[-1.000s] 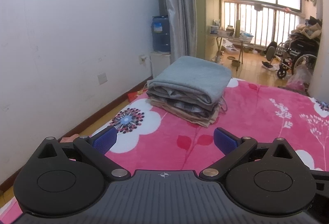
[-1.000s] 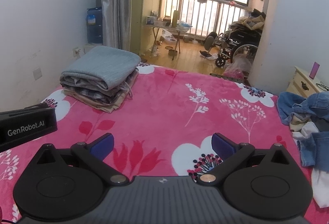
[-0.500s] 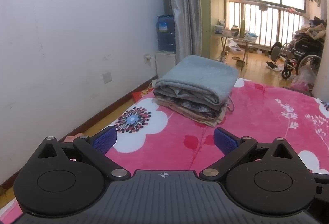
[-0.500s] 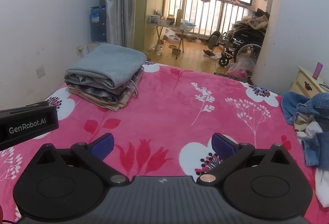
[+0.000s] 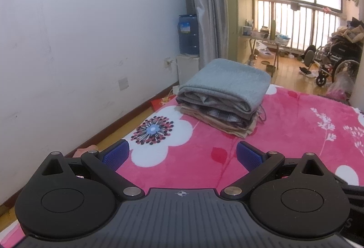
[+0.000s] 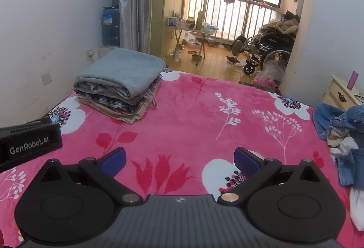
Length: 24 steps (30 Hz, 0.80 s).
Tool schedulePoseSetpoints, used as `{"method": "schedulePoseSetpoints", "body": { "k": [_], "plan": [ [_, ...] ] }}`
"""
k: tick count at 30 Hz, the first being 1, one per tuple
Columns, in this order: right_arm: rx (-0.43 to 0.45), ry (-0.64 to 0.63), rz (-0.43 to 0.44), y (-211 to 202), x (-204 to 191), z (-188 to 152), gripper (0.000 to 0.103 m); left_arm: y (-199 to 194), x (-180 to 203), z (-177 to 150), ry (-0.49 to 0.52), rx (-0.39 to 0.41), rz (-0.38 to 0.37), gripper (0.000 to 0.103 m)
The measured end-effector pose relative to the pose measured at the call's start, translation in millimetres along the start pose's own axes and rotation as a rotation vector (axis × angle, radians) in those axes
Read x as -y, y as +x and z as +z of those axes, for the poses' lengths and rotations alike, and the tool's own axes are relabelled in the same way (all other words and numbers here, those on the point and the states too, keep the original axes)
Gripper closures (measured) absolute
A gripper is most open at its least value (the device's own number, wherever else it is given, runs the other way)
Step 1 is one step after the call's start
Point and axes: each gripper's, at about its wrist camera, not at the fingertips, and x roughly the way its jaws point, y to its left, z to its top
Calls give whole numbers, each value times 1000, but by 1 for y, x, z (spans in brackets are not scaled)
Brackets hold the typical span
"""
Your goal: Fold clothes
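Left gripper (image 5: 183, 154) and right gripper (image 6: 179, 160) both spread wide, grasping nothing; folded stack (image 6: 119, 82) on pink blanket's (image 6: 186, 125) far-left corner; unfolded clothes pile (image 6: 341, 132) at right edge.

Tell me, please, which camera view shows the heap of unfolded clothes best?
The right wrist view: the heap of unfolded clothes, blue denim mixed with pale pieces, lies at the right edge of the pink blanket. The left wrist view does not show the heap at all; it faces the folded stack beside the wall.
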Motion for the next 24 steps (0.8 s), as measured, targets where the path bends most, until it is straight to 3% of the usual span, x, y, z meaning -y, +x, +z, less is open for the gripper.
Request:
{"method": "schedulePoseSetpoints", "body": {
  "k": [24],
  "plan": [
    [-6, -15, 5, 2, -12, -1, 0, 9, -3, -15, 48, -48, 47, 2]
  ]
}}
